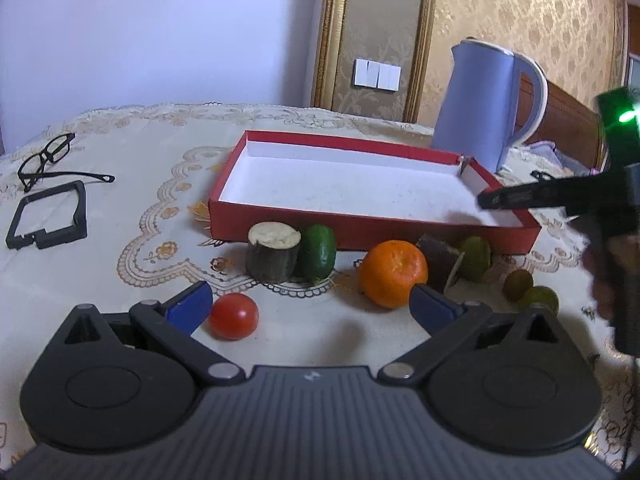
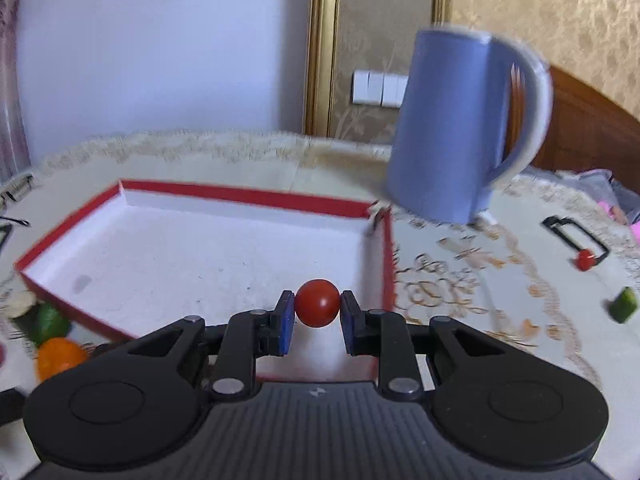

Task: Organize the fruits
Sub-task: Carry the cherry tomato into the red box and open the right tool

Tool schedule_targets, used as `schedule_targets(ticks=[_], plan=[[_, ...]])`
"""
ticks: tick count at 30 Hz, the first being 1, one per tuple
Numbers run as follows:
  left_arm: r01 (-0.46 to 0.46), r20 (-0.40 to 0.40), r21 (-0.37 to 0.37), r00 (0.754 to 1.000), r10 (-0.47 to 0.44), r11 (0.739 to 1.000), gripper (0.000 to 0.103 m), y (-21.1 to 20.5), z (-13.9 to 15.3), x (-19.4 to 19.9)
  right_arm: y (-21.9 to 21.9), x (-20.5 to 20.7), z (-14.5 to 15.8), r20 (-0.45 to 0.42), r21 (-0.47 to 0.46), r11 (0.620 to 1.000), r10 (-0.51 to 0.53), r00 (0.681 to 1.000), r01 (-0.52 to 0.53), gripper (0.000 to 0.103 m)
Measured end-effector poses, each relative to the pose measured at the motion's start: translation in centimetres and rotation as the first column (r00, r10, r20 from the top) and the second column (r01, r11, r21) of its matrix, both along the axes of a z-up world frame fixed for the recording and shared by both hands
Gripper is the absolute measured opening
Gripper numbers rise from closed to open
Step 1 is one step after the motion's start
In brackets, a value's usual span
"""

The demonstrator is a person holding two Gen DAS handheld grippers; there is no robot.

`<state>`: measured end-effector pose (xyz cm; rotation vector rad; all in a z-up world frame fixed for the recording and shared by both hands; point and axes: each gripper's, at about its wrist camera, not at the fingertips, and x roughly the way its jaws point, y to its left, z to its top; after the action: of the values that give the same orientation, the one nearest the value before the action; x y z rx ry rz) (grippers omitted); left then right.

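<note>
Motion-blurred blue kettle (image 2: 452, 128)

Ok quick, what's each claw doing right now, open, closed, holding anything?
Left claw: open, holding nothing; a tomato lies just ahead of it.
Right claw: closed on a small red tomato, above the red box.

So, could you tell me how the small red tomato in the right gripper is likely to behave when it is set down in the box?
The tomato is round and glossy, so it will probably roll across the flat floor of the red box. Pinched only at its sides by the right gripper, it may slip, or bruise if squeezed harder.
</note>
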<state>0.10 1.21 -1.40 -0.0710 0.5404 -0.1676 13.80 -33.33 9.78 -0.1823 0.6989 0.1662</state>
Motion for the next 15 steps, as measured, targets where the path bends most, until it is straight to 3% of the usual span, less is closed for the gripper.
schedule_targets(ticks=[4, 8, 15], plan=[[-0.007, -0.006, 0.011, 1.0, 0.008, 1.0, 0.103, -0.2, 0.0, 0.2, 0.4, 1.7, -1.9, -0.074, 0.016, 1.0, 0.01, 0.997, -0.009, 0.024], [-0.004, -0.005, 0.021, 1.0, 0.004, 1.0, 0.103, -0.3, -0.1, 0.1, 0.5, 1.5, -2.2, -0.064, 0.008, 1.0, 0.013, 0.998, -0.012, 0.024], [-0.026, -0.02, 0.024, 0.999, 0.027, 0.999, 0.103, -0.2, -0.1, 0.3, -2.3, -0.1, -1.0, -0.02, 0.135, 0.99, -0.032, 0.999, 0.034, 0.027]])
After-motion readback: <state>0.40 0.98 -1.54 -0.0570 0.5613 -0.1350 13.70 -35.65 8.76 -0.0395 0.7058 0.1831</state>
